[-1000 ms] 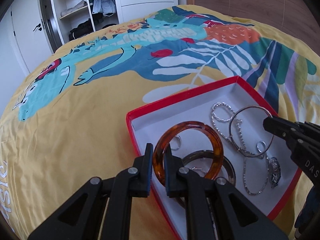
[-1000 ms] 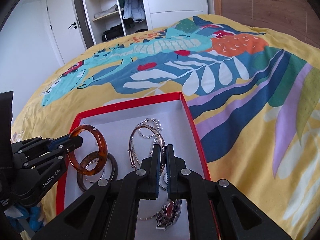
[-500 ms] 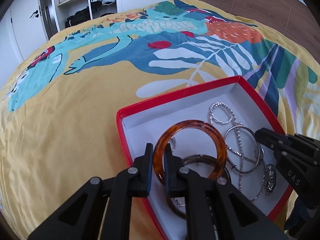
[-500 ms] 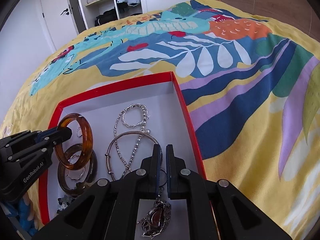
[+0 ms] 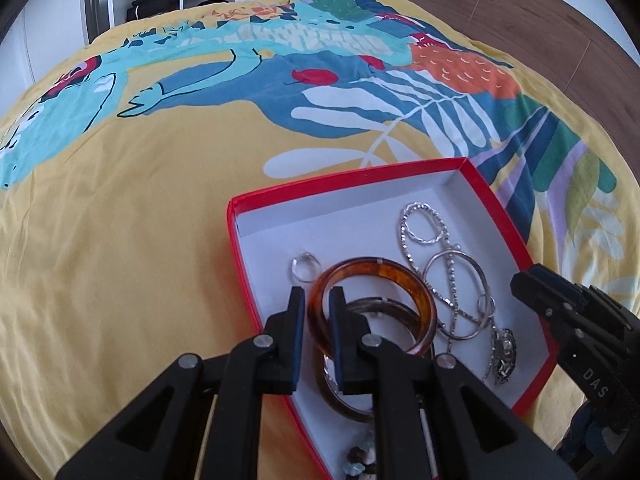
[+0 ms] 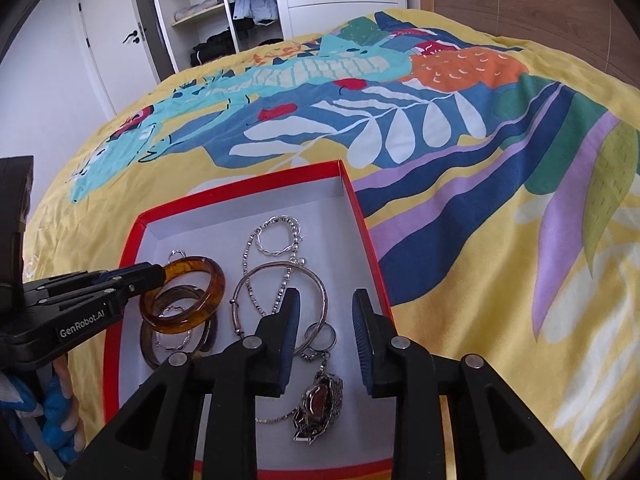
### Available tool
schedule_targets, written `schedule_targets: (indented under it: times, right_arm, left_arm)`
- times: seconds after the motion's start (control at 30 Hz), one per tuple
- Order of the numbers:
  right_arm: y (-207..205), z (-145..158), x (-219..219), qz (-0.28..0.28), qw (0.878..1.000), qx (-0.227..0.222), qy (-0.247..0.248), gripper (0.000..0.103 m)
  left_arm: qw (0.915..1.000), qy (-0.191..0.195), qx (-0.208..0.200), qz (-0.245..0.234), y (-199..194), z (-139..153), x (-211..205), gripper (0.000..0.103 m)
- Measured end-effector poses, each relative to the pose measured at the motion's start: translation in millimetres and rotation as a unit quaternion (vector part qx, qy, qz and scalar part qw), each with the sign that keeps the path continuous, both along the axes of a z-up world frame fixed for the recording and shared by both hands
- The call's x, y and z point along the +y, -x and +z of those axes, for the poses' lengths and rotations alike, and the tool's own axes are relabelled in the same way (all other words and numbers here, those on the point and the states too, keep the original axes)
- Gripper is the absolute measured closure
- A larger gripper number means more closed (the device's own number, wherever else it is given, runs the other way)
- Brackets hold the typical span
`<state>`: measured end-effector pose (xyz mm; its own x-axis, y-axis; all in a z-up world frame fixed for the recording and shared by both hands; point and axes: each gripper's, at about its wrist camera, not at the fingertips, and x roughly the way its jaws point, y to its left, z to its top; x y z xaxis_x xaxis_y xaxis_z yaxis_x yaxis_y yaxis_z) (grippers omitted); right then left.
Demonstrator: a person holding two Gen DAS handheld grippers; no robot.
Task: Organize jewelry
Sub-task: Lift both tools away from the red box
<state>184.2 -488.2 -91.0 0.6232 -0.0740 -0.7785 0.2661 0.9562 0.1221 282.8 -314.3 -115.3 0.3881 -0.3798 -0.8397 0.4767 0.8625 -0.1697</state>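
My left tool (image 5: 314, 322) is clamped on the near rim of the amber bangle (image 5: 372, 304), holding it tilted above the dark bangle (image 5: 360, 392) by the left wall of the red box (image 5: 344, 190) on the bed (image 5: 120, 240). My right tool (image 6: 325, 334), its fingers apart, hovers over the small ring (image 6: 320, 336) and the pendant (image 6: 320, 400) by the box's right wall; the thin silver bangle (image 6: 280, 292) lies just ahead of it, flat. Half a second ago the right tool was closed; the amber bangle has since dropped lower and flatter.
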Motion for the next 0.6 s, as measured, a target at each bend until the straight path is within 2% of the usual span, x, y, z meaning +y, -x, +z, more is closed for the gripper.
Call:
schedule_targets:
  times: [0.07, 0.17, 0.3, 0.43, 0.6]
  right_arm:
    - [4.8, 6.8, 1.1, -0.003, 1.0, -0.004, -0.001, 0.069]
    - [13.9, 17.8, 5.2, -0.006, 1.0, -0.011, 0.0, 0.066]
    - [25.4, 32.9, 16.3, -0.006, 1.0, -0.017, -0.005, 0.062]
    - [40.5, 53.1, 40.3, 0.008, 1.0, -0.027, -0.01, 0.057]
    - [63.7, 81.3, 82.2, 0.033, 0.999, -0.04, -0.006, 0.044]
  left_arm:
    - [1.0, 0.006, -0.001, 0.0, 4.7, 5.1, 4.0, 0.09]
    - [0.9998, 0.009, -0.014, 0.006, 14.2, 19.4, 13.3, 0.079]
    - [0.999, 0.013, -0.035, 0.022, 31.6, 46.1, 33.6, 0.076]
    - [0.997, 0.004, -0.06, 0.048, 55.5, 75.4, 62.4, 0.067]
    - [0.992, -0.012, -0.093, 0.085, 93.6, 112.2, 104.9, 0.06]
